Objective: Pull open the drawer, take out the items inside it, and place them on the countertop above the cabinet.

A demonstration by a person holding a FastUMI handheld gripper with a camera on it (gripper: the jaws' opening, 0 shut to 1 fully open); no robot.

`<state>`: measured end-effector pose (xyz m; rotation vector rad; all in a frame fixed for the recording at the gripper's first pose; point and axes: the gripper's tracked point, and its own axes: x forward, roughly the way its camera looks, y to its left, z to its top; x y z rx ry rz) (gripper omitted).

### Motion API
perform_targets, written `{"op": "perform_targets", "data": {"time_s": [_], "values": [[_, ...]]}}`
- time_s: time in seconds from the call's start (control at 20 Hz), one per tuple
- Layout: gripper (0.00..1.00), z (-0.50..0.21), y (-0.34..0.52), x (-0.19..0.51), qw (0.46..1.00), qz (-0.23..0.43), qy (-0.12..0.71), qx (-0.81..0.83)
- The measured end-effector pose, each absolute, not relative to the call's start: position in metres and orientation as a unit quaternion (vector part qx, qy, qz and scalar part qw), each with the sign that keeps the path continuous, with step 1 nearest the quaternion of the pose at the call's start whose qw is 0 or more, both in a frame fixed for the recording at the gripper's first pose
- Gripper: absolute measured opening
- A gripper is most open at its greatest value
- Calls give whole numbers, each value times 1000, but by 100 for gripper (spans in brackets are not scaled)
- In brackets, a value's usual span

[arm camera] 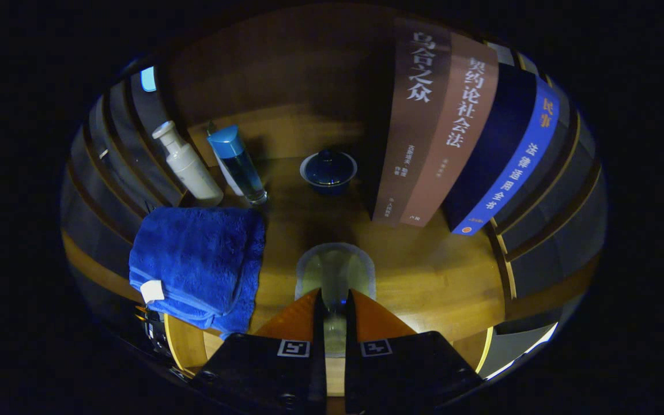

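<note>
A dim wooden countertop (424,276) fills the scene, with a wooden back panel (286,75) rising behind it and dark slatted walls (557,213) curving off to either side.

Largest on the counter are the books (453,132), standing upright beyond the fingers and to their right: two brown spines side by side, then a dark blue one with a brighter blue band. To the left of the fingers lies a folded blue towel (196,265), a white tag showing at its near corner.

Behind the towel, near the back panel, stand a cream pump bottle (189,167) and, just beside it, a clear bottle (238,164) with a blue cap, both leaning in this lens. Between that bottle and the books sits a small dark blue lidded bowl (328,171), well beyond the fingers.

A pale greenish glass (335,274) stands on the counter between the fingertips and just ahead of them. The gripper (335,300) has its fingers drawn close on either side of the glass, apparently clamped on it.
</note>
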<state>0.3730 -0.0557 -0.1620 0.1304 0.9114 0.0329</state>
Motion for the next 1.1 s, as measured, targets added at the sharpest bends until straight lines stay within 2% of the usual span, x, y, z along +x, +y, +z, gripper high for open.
{"op": "perform_targets", "data": {"time_s": [0.2, 0.25, 0.3, 0.6, 1.1], "values": [[18, -167, -52, 384, 894, 17, 444, 61], [26, -168, -53, 384, 894, 15, 444, 61], [28, -165, -55, 383, 894, 10, 444, 62], [98, -140, -52, 370, 917, 23, 387, 96], [98, -61, -62, 288, 977, 33, 165, 131]]}}
